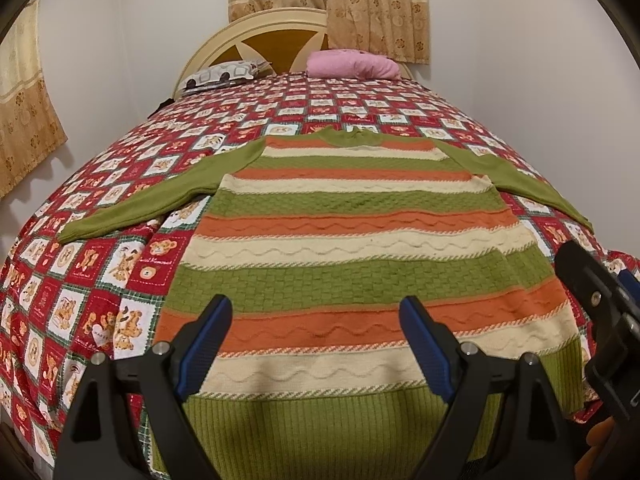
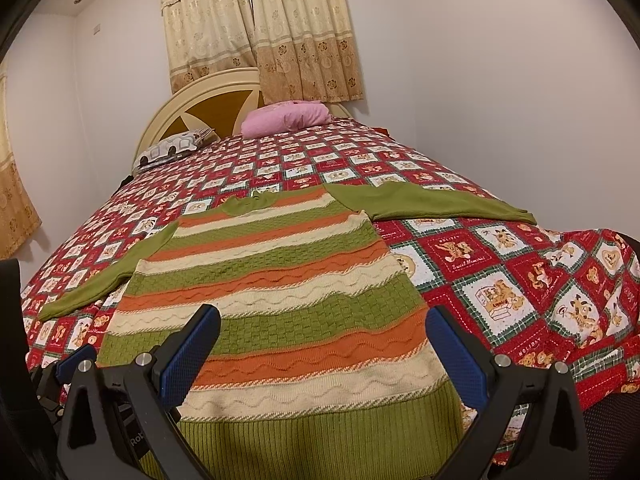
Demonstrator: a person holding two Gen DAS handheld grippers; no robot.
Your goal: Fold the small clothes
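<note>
two grippers are hovering over a striped sweater [image 1: 352, 232] that is lying flat on a bed's teddy-bear quilt [image 1: 100, 280], its green hem nearest the cameras and both green sleeves spreading outward; the left gripper [image 1: 316, 336] is hanging above the hem with its blue-padded jaws spread wide and grasping nothing; the right gripper [image 2: 320, 344] is likewise standing released over the sweater's lower stripes, touching no cloth; a pink pillow [image 1: 354, 65] and a patterned pillow [image 1: 220, 74] are resting by the headboard [image 1: 256, 38], beneath beige curtains [image 1: 328, 0].
</note>
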